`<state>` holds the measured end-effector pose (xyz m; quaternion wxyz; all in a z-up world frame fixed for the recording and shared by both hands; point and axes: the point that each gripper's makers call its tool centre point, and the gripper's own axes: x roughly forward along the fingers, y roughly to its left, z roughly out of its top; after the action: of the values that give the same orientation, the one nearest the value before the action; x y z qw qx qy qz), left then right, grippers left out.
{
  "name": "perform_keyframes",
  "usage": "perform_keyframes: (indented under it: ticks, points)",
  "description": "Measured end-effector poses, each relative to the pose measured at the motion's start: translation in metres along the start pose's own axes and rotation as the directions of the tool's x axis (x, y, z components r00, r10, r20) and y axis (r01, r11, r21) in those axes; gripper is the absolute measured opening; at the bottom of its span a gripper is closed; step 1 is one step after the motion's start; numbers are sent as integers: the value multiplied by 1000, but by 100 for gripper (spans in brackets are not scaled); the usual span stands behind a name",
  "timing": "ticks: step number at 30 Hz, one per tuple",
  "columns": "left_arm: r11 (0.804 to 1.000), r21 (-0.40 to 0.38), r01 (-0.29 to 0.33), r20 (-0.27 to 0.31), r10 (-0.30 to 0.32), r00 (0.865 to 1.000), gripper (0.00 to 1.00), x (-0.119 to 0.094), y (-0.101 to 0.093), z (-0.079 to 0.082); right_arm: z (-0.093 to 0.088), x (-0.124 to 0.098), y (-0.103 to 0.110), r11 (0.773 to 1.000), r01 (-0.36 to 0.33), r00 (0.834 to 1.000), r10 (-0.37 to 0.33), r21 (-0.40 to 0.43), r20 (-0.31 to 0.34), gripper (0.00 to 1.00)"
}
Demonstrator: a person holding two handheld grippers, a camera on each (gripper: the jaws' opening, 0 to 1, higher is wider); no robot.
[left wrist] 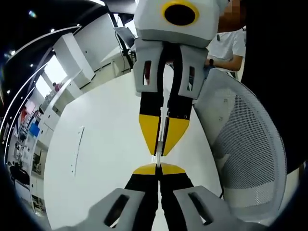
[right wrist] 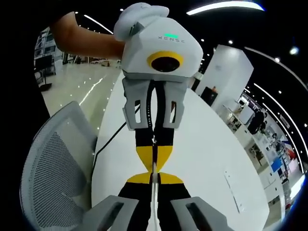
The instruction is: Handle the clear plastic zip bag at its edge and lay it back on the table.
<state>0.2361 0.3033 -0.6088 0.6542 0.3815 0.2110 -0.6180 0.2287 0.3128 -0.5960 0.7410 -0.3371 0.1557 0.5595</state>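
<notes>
Left gripper (left wrist: pixel 158 166): yellow-tipped jaws pressed together at 6 o'clock in the left gripper view, pinching the lower edge of the clear plastic zip bag (left wrist: pixel 162 137).
Right gripper (right wrist: pixel 154 175): yellow-tipped jaws closed on the same bag (right wrist: pixel 154 168), seen as a thin strip between the tips in the right gripper view.
Bag position: held taut between the two facing grippers, above the long white table (left wrist: pixel 106 144), not lying on it.
Table surface: bare white top toward 9 o'clock in the left gripper view, apart from a thin flat strip (left wrist: pixel 77 149).
Table edge: a black cable (right wrist: pixel 108 144) crosses it at 8 o'clock in the right gripper view.
Side obstacle: white mesh-back chair (left wrist: pixel 250 144) just beside the table edge at 4 o'clock in the left gripper view.
</notes>
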Motion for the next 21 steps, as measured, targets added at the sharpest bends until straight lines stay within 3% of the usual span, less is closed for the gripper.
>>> perform_keyframes:
  ticks: [21]
  points:
    - [1000, -19, 5, -14, -5, 1000, 0, -3, 1, -4, -1, 0, -1, 1000, 0, 1000, 0, 18, 5, 0]
